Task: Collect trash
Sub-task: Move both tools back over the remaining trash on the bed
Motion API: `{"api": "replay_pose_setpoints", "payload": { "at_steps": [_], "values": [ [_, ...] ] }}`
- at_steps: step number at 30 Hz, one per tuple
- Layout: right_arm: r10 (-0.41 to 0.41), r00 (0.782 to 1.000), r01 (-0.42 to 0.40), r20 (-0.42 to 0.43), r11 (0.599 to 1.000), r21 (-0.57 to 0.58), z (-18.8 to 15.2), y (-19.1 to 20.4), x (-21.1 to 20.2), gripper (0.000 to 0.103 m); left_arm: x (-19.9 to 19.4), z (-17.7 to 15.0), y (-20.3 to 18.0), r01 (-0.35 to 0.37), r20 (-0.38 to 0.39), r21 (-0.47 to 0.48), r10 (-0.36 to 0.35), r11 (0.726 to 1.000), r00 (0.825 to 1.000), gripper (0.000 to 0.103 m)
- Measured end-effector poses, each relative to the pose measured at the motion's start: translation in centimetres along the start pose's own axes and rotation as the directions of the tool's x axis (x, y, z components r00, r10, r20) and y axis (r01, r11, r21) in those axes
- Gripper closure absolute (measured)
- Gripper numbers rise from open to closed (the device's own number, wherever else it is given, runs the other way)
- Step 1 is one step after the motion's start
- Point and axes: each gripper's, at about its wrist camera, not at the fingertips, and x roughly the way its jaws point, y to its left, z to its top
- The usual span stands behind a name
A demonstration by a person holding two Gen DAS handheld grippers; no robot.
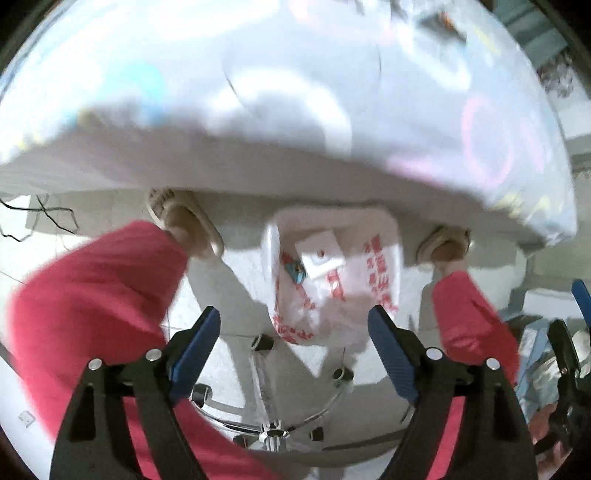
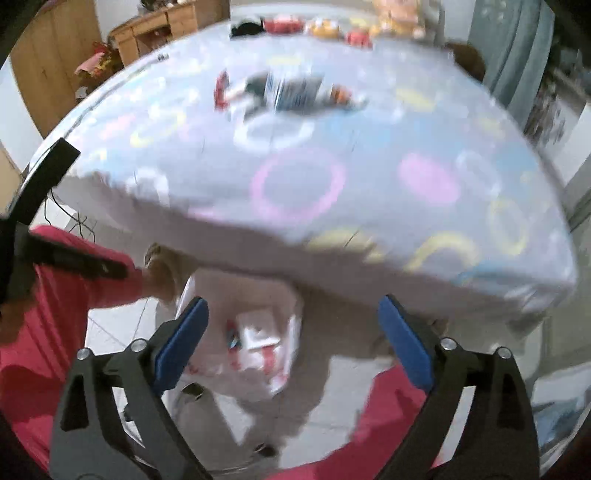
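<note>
A white plastic bag (image 1: 373,266) with red print stands open on the floor under the table edge. Inside it lies a white piece of card (image 1: 321,254) and a small blue scrap. My left gripper (image 1: 293,319) hangs above the bag, pointing down, open and empty. From the right wrist the same bag (image 2: 258,354) shows blurred below the table. My right gripper (image 2: 291,308) is open too, with nothing between its blue pads. Blurred wrappers (image 2: 291,92) lie on the far part of the tabletop.
The table wears a pale cloth (image 2: 369,122) with coloured rings. A person's red trouser legs (image 1: 92,295) and slippered feet (image 1: 184,225) flank the bag. A chair's wheeled base (image 1: 273,432) stands on the floor below. Toys (image 2: 321,26) line the far table edge, near a wooden cabinet (image 2: 162,22).
</note>
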Motion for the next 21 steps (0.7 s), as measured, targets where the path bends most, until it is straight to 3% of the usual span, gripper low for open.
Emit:
{"api": "replay_pose_setpoints", "payload": {
  "at_steps": [5, 12, 15, 21],
  "values": [
    [-0.011, 0.995, 0.016, 0.094, 0.998, -0.055, 4.1, -2.6, -5.5, 0.01, -7.4, 3.2, 0.4, -0.017, 0.091, -0.004, 0.017, 1.0, 0.996, 0.017],
    [0.08, 0.981, -0.051, 0.178, 0.986, -0.16, 10.0, -5.2, -10.1, 0.007, -14.7, 10.2, -0.9, -0.003, 0.156, 0.013, 0.001, 1.0, 0.988, 0.014],
    [0.136, 0.974, -0.096, 0.181, 0.972, -0.217, 13.1, -6.1, -10.1, 0.007, -16.0, 13.6, -1.8, -0.024, 0.187, 0.022, 0.02, 0.999, 0.982, 0.014],
    [0.148, 0.972, -0.078, 0.183, 0.936, -0.343, 19.4, -6.7, -8.4, 0.007, -15.6, 20.1, -2.8, -0.005, 0.173, 0.011, 0.003, 1.0, 0.985, 0.014]
  ]
}}
